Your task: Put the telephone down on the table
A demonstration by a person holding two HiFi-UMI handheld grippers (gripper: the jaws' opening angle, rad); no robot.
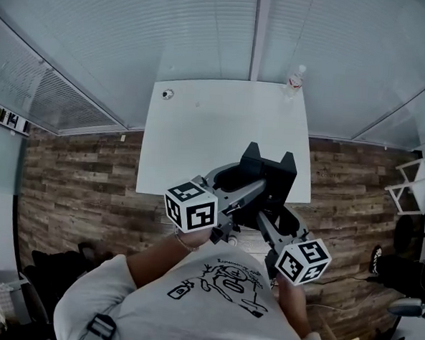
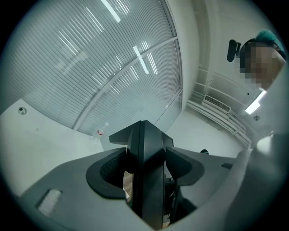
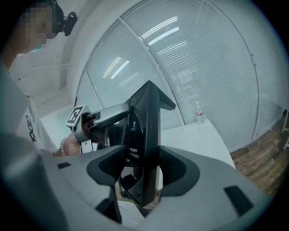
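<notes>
A black telephone [image 1: 271, 178] hangs in the air over the near edge of the white table [image 1: 222, 130], held between both grippers. My left gripper [image 1: 249, 187] reaches in from the left and is shut on the telephone's edge; in the left gripper view the dark body [image 2: 146, 153] stands upright between the jaws. My right gripper [image 1: 265, 218] comes up from below right and is shut on another edge, where a black panel [image 3: 145, 135] fills the gap. The left gripper [image 3: 104, 118] also shows beyond the telephone in the right gripper view.
A clear water bottle [image 1: 295, 79] stands at the table's far right corner, and a small round object [image 1: 167, 94] lies at the far left. Glass walls with blinds close the back. The floor is wood, and a white rack [image 1: 409, 186] stands to the right.
</notes>
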